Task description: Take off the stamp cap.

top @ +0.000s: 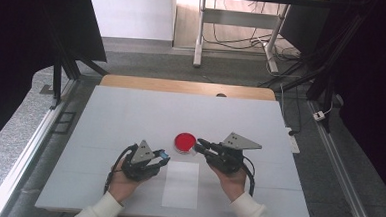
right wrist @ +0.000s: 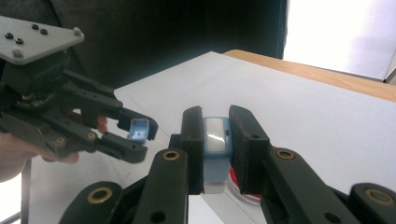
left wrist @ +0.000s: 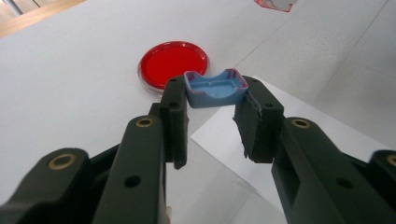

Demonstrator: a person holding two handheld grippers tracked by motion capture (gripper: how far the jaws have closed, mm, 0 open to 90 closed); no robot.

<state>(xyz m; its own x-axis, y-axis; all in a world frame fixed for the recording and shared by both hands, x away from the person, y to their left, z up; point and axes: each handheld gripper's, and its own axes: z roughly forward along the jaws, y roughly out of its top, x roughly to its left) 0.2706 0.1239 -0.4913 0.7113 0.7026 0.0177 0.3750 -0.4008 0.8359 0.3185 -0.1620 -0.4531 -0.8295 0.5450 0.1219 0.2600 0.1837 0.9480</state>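
In the high view, lower left of centre, the left gripper (top: pixel 163 157) has its jaws closed on a small blue cap (top: pixel 164 155) — in its own view the cap (left wrist: pixel 214 88) sits pinched between the fingertips. Just right of it lies a white sheet (top: pixel 180 184) on the table (top: pixel 105 114), with a red dish (top: pixel 184 141) above. Right of centre, the right gripper (top: pixel 201 145) is clamped on a pale blue block (right wrist: pixel 215 140), beside the dish.
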